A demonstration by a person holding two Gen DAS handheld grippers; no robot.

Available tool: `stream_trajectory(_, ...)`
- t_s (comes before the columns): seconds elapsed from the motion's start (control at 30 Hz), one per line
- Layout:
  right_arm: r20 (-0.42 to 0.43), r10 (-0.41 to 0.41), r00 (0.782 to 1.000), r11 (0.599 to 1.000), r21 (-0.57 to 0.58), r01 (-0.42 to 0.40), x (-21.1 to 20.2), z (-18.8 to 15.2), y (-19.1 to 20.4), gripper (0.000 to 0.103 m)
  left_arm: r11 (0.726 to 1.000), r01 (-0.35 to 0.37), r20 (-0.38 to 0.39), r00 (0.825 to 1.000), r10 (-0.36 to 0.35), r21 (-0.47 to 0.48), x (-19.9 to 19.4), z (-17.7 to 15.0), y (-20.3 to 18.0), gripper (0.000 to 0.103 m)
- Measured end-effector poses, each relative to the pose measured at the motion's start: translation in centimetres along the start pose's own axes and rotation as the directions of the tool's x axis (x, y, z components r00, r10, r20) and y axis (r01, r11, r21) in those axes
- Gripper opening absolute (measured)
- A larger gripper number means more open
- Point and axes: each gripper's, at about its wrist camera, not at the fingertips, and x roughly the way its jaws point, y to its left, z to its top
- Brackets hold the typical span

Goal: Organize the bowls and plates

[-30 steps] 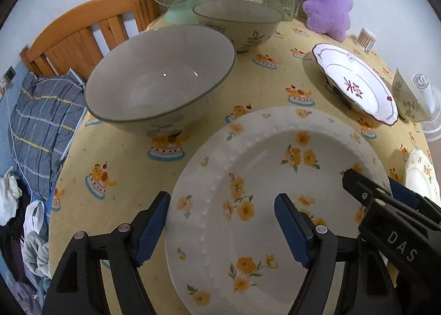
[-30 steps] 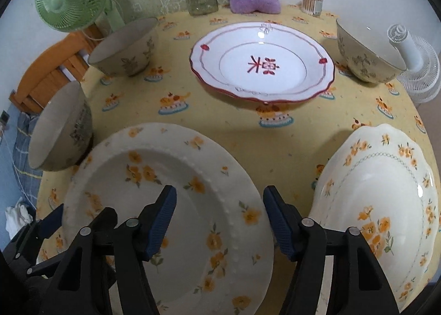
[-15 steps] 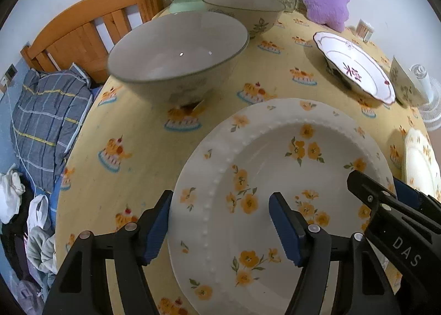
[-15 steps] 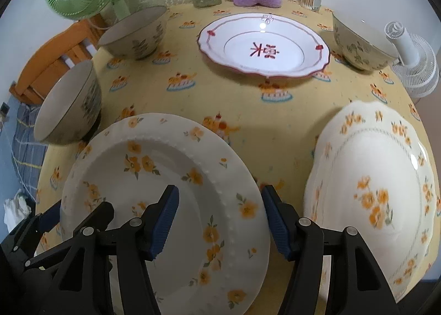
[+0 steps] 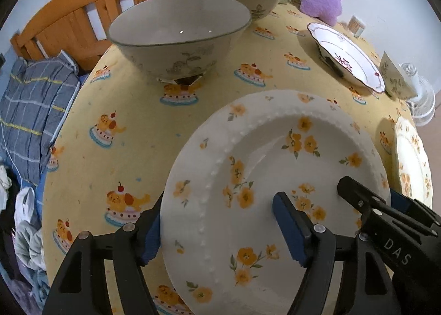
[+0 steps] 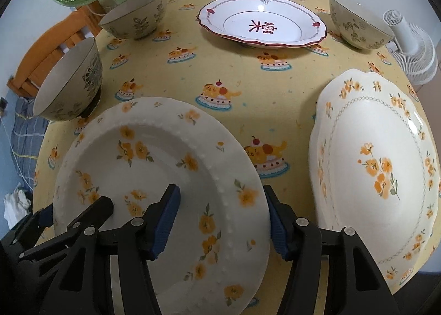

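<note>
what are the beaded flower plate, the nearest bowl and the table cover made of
Beaded flower plate: likely glazed ceramic, glossy white with printed orange flowers and a moulded bead ring.
Nearest bowl: looks like glazed ceramic or stoneware, greyish, with small light glints inside and a dark rim line.
Table cover: seems a soft matte fabric, yellow with printed cake motifs and no shine; the exact fibre is unclear.

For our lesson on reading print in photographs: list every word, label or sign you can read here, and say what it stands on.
"DAS": white letters on the black body of the right claw, seen in the left wrist view.
A red Chinese-style character, which I cannot read for certain, in the well of the red-rimmed plate.
Nothing else bears readable text.
</note>
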Motion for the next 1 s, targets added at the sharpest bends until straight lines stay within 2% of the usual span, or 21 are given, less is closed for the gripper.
stream_trajectory(0.5, -0.032, -0.021, 0.999, 1.000, 0.011, 0.021, -0.3, -0.5, 0.7, 0.063, 0.999, -0.022, -0.004, 1.000, 0.022, 0.023, -0.8, -0.9, 0.0, 0.074)
stream_trajectory(0.7, -0.031, -0.058, 0.998, 0.998, 0.010, 0.058, -1.2, -1.4, 1.1, 0.063, 0.999, 0.011, -0.023, 1.000, -0.010, 0.049, -1.5, -1.8, 0.2, 0.073)
stream_trajectory(1.0, 0.023, -0.089, 0.996, 0.995, 0.038, 0.088, -4.8, -2.9, 1.4, 0.063, 0.995, 0.051, 0.049, 0.997, -0.056, 0.087, -4.3, -2.2, 0.1, 0.072)
